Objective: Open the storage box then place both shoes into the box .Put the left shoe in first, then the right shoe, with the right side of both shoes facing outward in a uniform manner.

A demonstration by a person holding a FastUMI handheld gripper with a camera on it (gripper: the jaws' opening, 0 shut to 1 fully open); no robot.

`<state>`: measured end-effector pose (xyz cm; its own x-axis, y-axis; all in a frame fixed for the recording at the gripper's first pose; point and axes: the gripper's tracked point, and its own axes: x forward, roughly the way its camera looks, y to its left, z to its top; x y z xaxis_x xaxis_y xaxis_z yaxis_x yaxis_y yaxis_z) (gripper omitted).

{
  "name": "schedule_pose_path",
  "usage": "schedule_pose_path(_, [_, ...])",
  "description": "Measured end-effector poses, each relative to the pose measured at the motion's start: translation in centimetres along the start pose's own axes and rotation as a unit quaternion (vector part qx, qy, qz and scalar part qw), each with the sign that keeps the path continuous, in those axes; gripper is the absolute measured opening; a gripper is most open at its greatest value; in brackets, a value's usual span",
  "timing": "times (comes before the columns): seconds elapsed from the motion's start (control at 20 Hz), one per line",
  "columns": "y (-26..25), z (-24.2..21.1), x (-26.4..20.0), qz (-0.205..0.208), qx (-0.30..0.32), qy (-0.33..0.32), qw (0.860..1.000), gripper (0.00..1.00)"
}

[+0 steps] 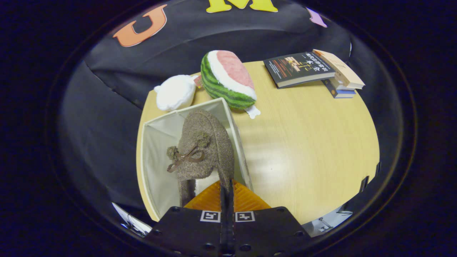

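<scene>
Brown shoe (205, 150) in tool (227, 191), over box (151, 150)

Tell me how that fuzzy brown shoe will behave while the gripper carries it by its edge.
The shoe looks soft and felt-like, so probably light. The gripper pinches only its thin rim, so it may sag or swing. It hangs over the open storage box, so a slip would likely drop it inside.

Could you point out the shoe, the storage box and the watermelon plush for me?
shoe (203, 142), gripper view, fuzzy upper above the bow.
storage box (157, 157), gripper view, inner left wall.
watermelon plush (214, 84), gripper view, striped green rind.
</scene>
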<state>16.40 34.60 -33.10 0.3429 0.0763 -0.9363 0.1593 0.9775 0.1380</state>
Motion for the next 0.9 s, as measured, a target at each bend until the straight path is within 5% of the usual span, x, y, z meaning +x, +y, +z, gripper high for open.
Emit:
schedule_pose_path(0.45, [1.3,-1.1,4.8,-0.039,-0.016,-0.005,0.999,0.02])
schedule_pose_path(0.65, [2.0,-1.7,2.2,-0.012,-0.055,-0.015,0.998,0.33])
schedule_pose_path(0.9, [1.0,-1.0,-5.9,0.019,-0.107,-0.074,0.991,0.87])
